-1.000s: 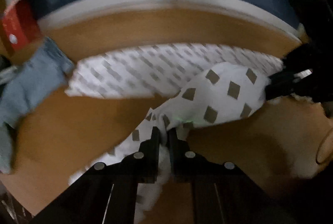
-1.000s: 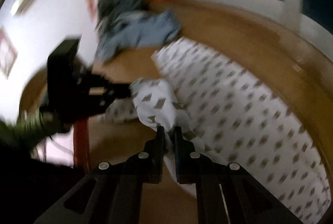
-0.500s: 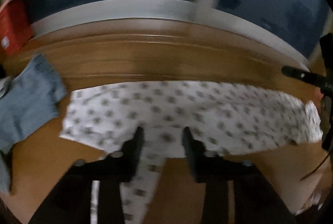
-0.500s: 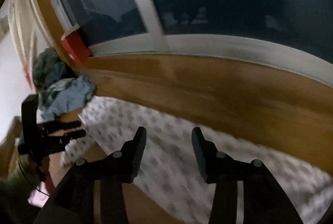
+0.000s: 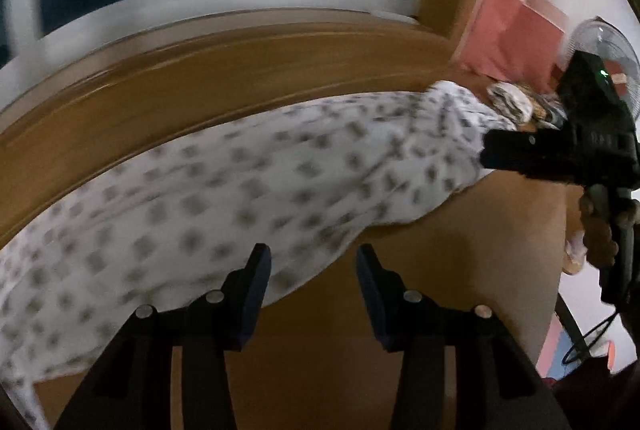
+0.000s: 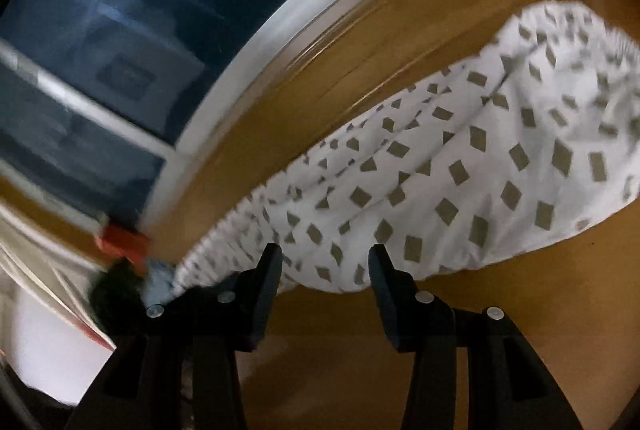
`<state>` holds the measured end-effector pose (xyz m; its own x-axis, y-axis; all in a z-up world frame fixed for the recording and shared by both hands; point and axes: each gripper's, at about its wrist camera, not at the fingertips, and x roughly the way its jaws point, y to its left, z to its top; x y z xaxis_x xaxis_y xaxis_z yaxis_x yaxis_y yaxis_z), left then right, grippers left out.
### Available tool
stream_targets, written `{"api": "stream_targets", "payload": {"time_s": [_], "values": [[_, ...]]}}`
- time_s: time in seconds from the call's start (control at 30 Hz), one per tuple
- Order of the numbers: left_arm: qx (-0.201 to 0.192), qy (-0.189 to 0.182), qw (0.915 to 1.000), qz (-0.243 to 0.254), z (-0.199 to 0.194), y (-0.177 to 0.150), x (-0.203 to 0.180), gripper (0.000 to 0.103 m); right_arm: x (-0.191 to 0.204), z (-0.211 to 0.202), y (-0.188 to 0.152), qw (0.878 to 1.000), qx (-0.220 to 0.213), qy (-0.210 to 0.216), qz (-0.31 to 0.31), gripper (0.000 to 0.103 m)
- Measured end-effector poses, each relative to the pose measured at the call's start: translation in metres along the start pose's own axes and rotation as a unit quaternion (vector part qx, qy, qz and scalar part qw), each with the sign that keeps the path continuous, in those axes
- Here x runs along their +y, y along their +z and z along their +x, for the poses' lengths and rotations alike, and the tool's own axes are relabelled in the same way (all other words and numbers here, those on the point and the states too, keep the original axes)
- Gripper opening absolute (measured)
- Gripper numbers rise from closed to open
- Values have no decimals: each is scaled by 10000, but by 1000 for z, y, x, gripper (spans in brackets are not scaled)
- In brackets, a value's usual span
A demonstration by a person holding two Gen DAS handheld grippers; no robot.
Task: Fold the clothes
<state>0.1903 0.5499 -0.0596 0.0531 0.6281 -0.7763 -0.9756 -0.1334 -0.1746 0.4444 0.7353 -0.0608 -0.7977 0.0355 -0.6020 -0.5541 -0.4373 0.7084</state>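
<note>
A white garment with grey diamond print (image 5: 224, 198) lies stretched across the wooden table (image 5: 420, 310), folded over on itself. My left gripper (image 5: 314, 258) is open just above its near edge, nothing between the fingers. In the left wrist view the right gripper (image 5: 496, 154) reaches in from the right over the garment's far end, held by a hand (image 5: 600, 242). In the right wrist view the same garment (image 6: 460, 174) runs diagonally, and my right gripper (image 6: 324, 258) is open over its near edge, holding nothing.
A window with a white frame (image 5: 208, 2) runs behind the table. A red box (image 6: 120, 238) and a heap of dark and blue clothes (image 6: 132, 282) sit at the table's far left end. A pink panel (image 5: 516, 30) and a fan (image 5: 600, 42) stand to the right.
Both grippers were shut on the patterned garment one second ago. They have let it go, opened, and swung; the cloth now lies flat on the table.
</note>
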Motion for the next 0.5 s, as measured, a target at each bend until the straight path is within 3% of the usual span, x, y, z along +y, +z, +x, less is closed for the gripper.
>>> {"api": "stream_targets", "payload": {"time_s": [0.27,0.4,0.5], "values": [[-38,-105,9999,39,37,28,-26,41,-19,27,12,9974,411,342,479,46],[70,-239,9994,256,49,33,-36,41,-28,40,17,9942,615,513,718,46],[83,-127,9988,456,57,34,-42,41,-35,51,22,9909,768,641,897,46]]}}
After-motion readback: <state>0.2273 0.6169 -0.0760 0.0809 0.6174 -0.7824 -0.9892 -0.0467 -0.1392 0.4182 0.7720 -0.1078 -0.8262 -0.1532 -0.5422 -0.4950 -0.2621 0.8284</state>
